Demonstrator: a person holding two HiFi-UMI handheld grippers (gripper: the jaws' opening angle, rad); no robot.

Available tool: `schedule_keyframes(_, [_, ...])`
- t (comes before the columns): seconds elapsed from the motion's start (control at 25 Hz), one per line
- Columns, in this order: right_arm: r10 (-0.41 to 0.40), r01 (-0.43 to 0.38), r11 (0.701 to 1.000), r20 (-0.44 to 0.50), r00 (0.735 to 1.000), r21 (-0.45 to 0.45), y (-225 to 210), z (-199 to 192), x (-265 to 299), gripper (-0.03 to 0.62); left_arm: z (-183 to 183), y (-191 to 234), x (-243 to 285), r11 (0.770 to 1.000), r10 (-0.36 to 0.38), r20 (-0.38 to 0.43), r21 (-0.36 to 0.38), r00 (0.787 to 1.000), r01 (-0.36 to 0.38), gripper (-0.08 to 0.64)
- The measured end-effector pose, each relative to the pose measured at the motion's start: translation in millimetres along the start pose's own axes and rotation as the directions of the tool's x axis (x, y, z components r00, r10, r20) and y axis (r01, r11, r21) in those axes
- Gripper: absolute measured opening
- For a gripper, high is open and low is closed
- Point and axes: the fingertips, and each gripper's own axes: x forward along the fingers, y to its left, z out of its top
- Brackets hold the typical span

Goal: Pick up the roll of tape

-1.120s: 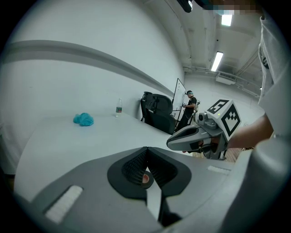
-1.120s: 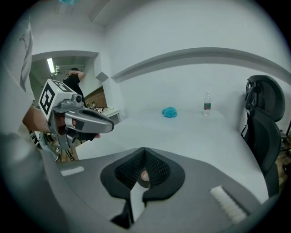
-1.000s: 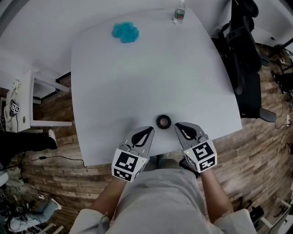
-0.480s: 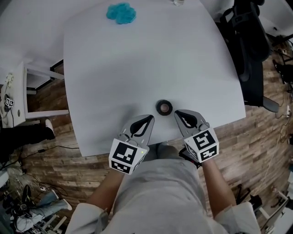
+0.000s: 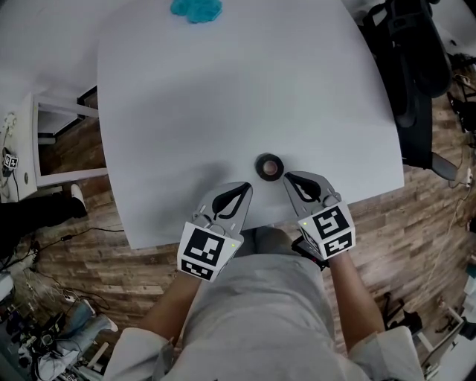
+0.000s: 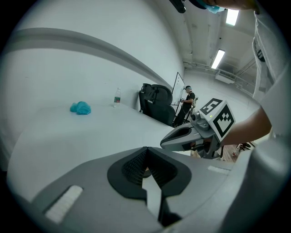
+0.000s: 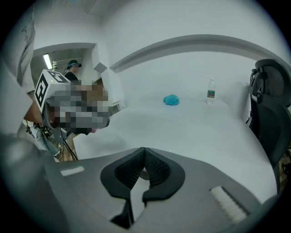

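Note:
The roll of tape (image 5: 269,167), a small dark ring with a pale core, lies flat on the white table (image 5: 223,89) near its front edge. My right gripper (image 5: 288,178) is shut and empty, its tips just right of the roll and close to it. My left gripper (image 5: 246,187) is also shut and empty, with its tips a little left of the roll and nearer to me. In the left gripper view the closed jaws (image 6: 145,149) hide the roll, and the right gripper (image 6: 182,139) shows beside them. The right gripper view shows its own closed jaws (image 7: 143,150).
A blue crumpled cloth (image 5: 196,9) lies at the far side of the table, with a water bottle (image 7: 210,97) beside it. A black office chair (image 5: 413,74) stands right of the table. A white side table (image 5: 33,149) stands on the wooden floor at the left.
Both grippers have sunk a little toward the table, still shut. The roll now lies closer to the right gripper's tips. The roll itself has not moved.

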Motion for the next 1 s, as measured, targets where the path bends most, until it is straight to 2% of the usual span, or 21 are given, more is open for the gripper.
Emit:
schedule_keyframes(0.56, [-0.005,0.004,1.000,-0.039,0.999,-0.008,-2.2,-16.2,24.4,0.014,-19.2,12.5,7.3,1.000,0.004,-0.036,-0.031,0.999,-0.005,0.017])
schedule_keyframes(0.6, [-0.004,0.003,1.000,-0.042,0.999,-0.011,-1.5,-16.6,26.5,0.047,-19.8,13.0,7.3,0.999,0.004,-0.037,-0.033,0.999,-0.005,0.017])
schedule_keyframes(0.88, [-0.006,0.003,1.000,-0.075,0.997,-0.030,-1.9,-25.5,41.7,0.109,-24.8,17.5,10.9,0.999,0.001,-0.047,-0.046,0.999,-0.003,0.017])
schedule_keyframes(1.0, [0.008,-0.011,0.999,-0.101,0.995,-0.030,-0.4,-31.4,49.4,0.159,-28.0,20.6,12.2,0.999,0.001,-0.053,-0.051,0.999,-0.003,0.017])
